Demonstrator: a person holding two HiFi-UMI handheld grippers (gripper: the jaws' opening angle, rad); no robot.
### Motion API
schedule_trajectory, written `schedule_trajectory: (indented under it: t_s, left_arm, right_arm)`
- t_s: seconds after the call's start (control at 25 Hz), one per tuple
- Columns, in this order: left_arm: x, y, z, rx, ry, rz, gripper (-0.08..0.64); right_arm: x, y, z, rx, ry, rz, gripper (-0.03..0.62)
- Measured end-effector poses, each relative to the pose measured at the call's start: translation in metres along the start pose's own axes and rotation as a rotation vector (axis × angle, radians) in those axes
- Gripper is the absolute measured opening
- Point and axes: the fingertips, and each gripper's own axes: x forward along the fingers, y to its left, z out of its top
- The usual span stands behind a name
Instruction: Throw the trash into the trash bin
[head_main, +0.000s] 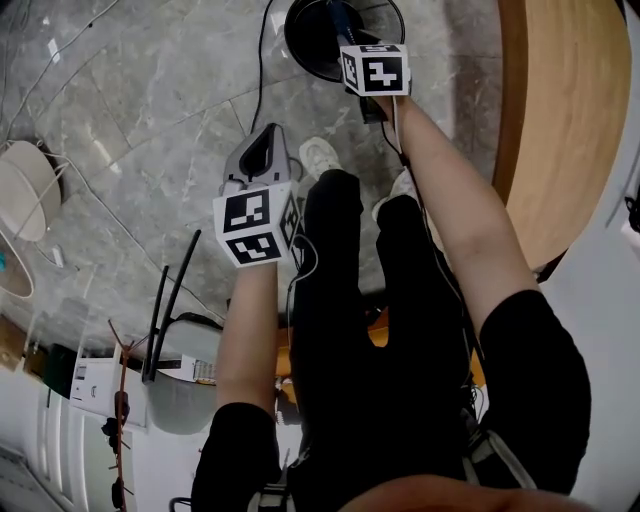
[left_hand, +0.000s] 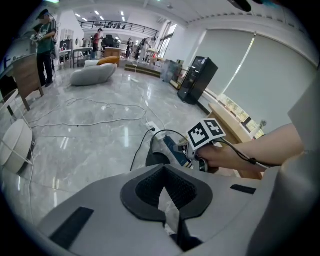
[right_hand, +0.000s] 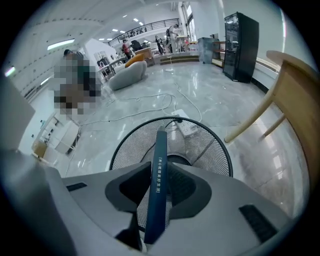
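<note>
Right claw (right_hand: 159, 167) is seen clamped on a slim dark-blue pack (right_hand: 160, 142), which is gripped by its flat faces near the lower end. The pack's long axis is laid along the line of the claw, so its free end is pointed forward and down, straight at the mouth of the black mesh bin (right_hand: 200, 132). In the right gripper view that end is placed over the bin's opening, within the rim as seen, though its height above the rim cannot be judged. The coming move is judged to turn on this: with the pack lined up over the bin, little more than a release should be needed. Left claw (left_hand: 162, 172) is held short of the bin, on the person's side, its jaws narrowly apart with nothing made out between them. A wooden chair (right_hand: 280, 95) is stood just beside the bin.
</note>
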Motion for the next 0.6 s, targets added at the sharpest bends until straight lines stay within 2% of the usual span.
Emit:
schedule_trajectory:
  t_s: [0.16,0.24,0.4,0.44,0.48,0.6]
  left_arm:
    - [0.008,0.009,-0.002,0.0,0.005,0.009,0.012]
    - [0.012,0.01,-0.004,0.0,0.009,0.01,0.012]
    - [0.016,0.008,-0.002,0.013,0.008,0.011,0.012]
    - [0.015,0.007,0.0,0.013,0.005,0.012,0.012]
    - [0.014,0.006,0.003,0.011,0.0,0.014,0.012]
    - [0.011,0.001,0.015,-0.009,-0.024,0.022,0.012]
  right_arm:
    - [0.021,0.0,-0.004,-0.057,0.028,-0.006,0.103]
    - [0.028,0.0,-0.002,-0.069,0.023,0.002,0.148]
    - [0.016,-0.001,0.011,-0.068,-0.025,0.01,0.153]
    - [0.007,0.0,0.014,-0.072,-0.047,0.006,0.099]
    - [-0.002,0.0,0.017,-0.079,-0.07,-0.003,0.019]
    - [-0.037,0.004,0.017,-0.108,-0.113,-0.007,0.012]
